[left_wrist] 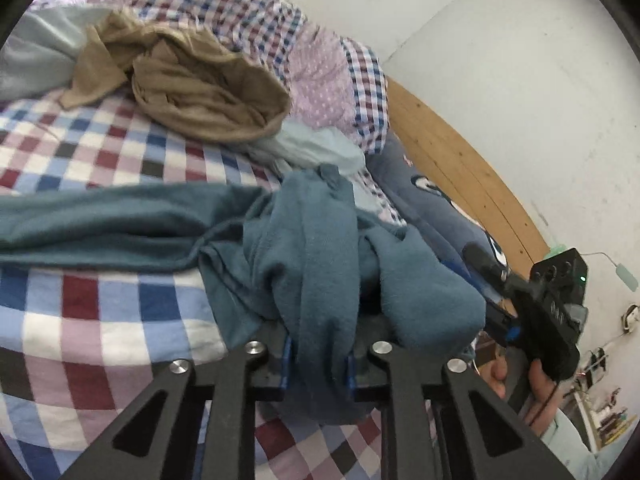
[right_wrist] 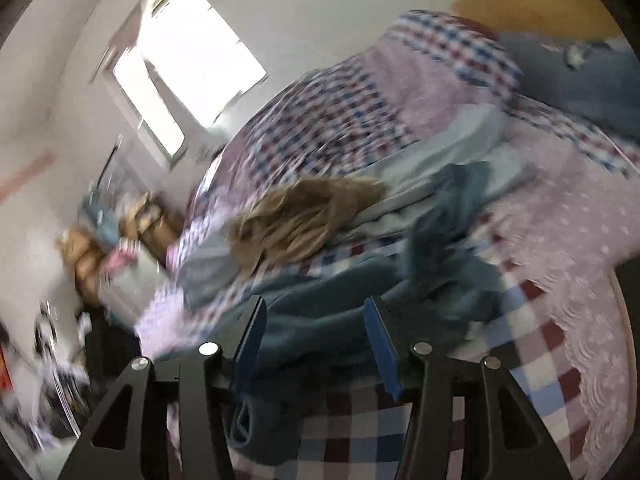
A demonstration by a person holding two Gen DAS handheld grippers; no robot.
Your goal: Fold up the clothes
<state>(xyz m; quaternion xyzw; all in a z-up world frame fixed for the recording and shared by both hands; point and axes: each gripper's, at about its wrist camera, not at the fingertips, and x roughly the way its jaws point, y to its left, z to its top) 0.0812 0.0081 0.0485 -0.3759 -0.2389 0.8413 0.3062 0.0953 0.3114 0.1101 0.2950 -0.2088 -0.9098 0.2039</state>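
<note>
Teal knit garment (left_wrist: 320, 248), soft, light and limp, lies bunched near the bed's (left_wrist: 80, 312) headboard edge. Left gripper (left_wrist: 318, 360) pinches a gathered fold; right gripper (right_wrist: 316, 344) stands released above it. A hem or seam would hold best.

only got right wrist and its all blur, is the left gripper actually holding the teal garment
Observer: Yes. In the left wrist view the left gripper is shut on a bunched fold of the teal garment.
Operator: where does the rest of it lie
Observer: One long part stretches flat toward the left of that view, across the checked bedsheet.
Operator: tan piece clear of it
Observer: Yes. The tan garment lies crumpled farther up the bed, with bare checks showing between the two.
</note>
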